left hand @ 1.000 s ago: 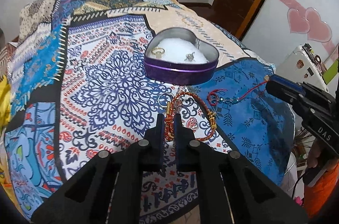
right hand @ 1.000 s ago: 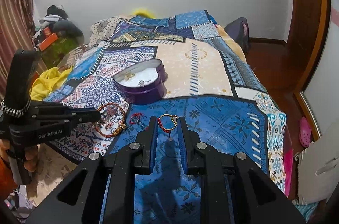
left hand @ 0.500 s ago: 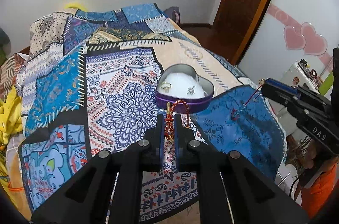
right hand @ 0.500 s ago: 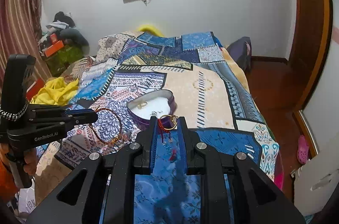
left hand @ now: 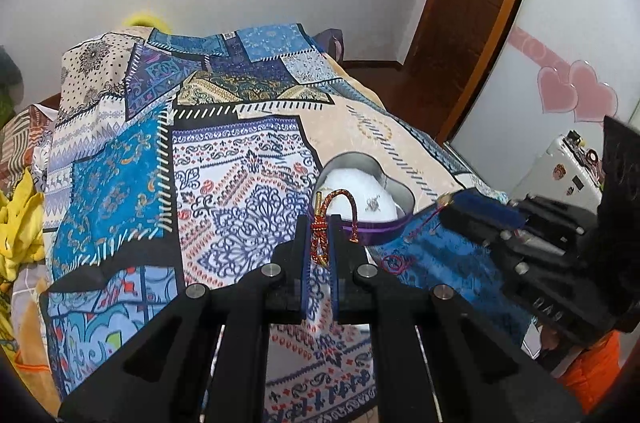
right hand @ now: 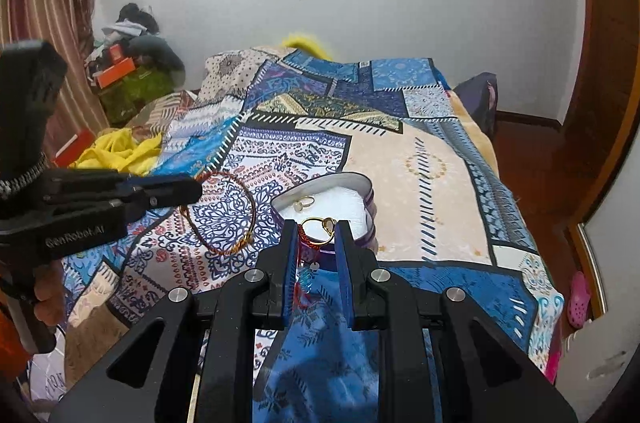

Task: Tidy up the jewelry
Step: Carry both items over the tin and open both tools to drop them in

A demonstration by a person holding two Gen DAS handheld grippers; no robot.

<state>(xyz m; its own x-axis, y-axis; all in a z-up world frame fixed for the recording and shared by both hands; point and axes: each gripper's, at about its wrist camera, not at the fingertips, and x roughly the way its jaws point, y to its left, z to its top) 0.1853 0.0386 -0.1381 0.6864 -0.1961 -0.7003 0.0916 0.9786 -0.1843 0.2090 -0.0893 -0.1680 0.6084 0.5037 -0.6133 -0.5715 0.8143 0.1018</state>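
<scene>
My left gripper [left hand: 320, 223] is shut on a red and gold braided bracelet [left hand: 334, 209] and holds it in the air just before the purple heart-shaped tin [left hand: 394, 223]. In the right wrist view the bracelet [right hand: 224, 211] hangs as a loop from the left gripper [right hand: 192, 189]. My right gripper [right hand: 317, 235] is shut on a red cord bracelet with a gold ring [right hand: 318, 225] and dangling beads, held over the near edge of the tin [right hand: 370, 201]. The tin has a white lining with a ring [right hand: 304, 202] and a small charm [left hand: 372, 202] in it.
The patchwork bedspread [left hand: 240, 163] covers the bed. Yellow cloth [right hand: 120, 147] lies at the left side. A wooden door [left hand: 480, 3] and a white cabinet [left hand: 568, 163] stand to the right. Clutter [right hand: 128, 63] is piled by the curtain.
Both grippers have lifted their bracelets off the bedspread and moved up and toward the tin. The red cord now hangs free from the right gripper over the tin's near edge.
</scene>
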